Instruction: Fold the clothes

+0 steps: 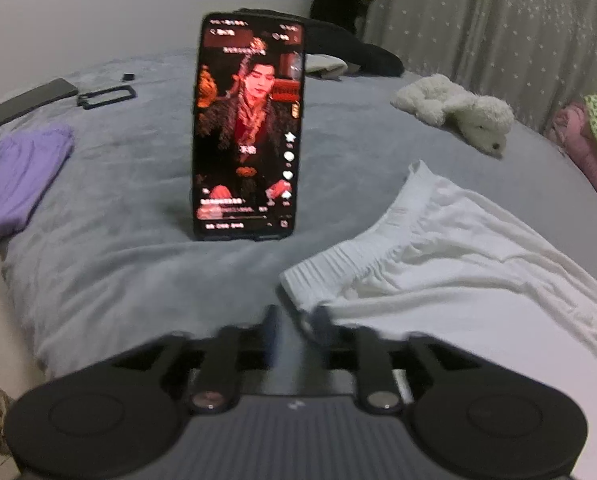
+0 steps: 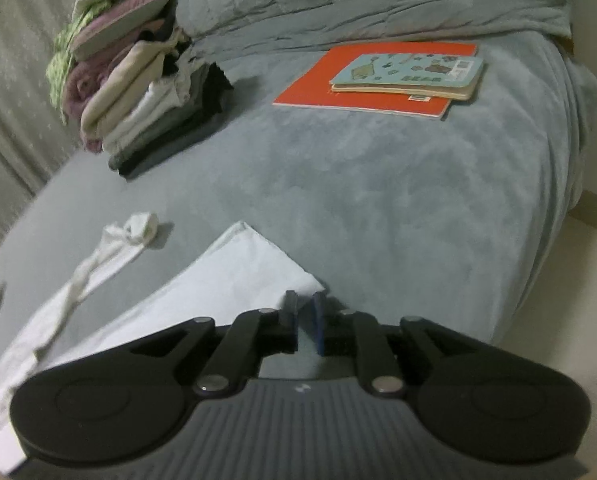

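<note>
- White shorts (image 1: 450,264) lie spread on the grey bedcover (image 1: 138,280), filling the lower right of the left wrist view; the ribbed waistband (image 1: 362,240) runs diagonally up toward frame centre.
- In the right wrist view the same garment shows as a flat white corner (image 2: 250,268) at lower centre, with a twisted white strip of cloth (image 2: 98,256) trailing to the lower left.
- Left gripper (image 1: 296,326), bottom centre of its view, sits at the near end of the waistband with its jaws parted; motion blur makes it hard to tell whether the right finger touches the cloth, but nothing appears pinched.
- Right gripper (image 2: 304,316), bottom centre of its view, has its jaws slightly apart just beside the white corner, nothing between them.
- Judgement: the shorts look laid flat and let go, so a fold is about to start. The next move calls for each gripper to pinch an edge and carry it across evenly.
- Further out: a propped phone (image 1: 248,128) at centre, a plush toy (image 1: 458,112) upper right, a stack of folded clothes (image 2: 138,80) upper left, and books (image 2: 382,76) upper right.
</note>
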{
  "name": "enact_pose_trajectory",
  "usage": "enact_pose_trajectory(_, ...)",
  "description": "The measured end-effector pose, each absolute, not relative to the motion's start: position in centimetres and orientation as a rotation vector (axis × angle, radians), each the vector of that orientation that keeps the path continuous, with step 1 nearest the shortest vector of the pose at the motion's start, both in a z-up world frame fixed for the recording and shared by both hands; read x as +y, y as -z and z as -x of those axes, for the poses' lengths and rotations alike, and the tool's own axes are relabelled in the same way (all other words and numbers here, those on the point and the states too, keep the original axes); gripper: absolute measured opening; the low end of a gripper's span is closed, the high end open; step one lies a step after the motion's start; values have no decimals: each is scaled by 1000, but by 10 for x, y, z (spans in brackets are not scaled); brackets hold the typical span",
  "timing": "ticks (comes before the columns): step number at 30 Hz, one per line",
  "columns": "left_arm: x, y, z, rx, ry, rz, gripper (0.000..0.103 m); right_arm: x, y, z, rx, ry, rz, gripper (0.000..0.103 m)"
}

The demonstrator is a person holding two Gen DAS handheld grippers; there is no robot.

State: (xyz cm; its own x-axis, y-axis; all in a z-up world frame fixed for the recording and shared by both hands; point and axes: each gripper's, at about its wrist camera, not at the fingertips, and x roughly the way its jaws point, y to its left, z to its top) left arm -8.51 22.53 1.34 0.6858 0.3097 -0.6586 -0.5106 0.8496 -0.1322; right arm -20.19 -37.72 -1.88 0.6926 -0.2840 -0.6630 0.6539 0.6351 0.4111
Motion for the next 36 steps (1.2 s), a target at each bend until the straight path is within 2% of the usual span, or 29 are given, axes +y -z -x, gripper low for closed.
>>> enact_pose_trajectory(1,224,-15,86,662,-477,325,43,-378,18,203,581,567,-716,28)
enact_pose_trajectory(2,224,-17,87,650,-480,330,46,-378,17,204,566,562,-734,41)
enact_pose_trajectory(3,223,-19,88,638,-484,335,49,-378,16,205,550,556,-751,45)
enact_pose_trajectory(5,218,-23,90,607,-503,327,71,-373,11,204,536,570,-732,47)
enact_pose_trajectory(8,207,-31,93,545,-540,286,84,-367,8,200,529,571,-725,48)
enact_pose_trajectory(14,184,-45,90,457,-540,220,93,-351,7,188,531,548,-717,52)
enact_pose_trajectory(22,148,-51,73,482,-394,166,100,-325,3,173,524,491,-714,58)
enact_pose_trajectory(36,113,-55,33,599,-221,176,102,-268,3,147,557,384,-680,62)
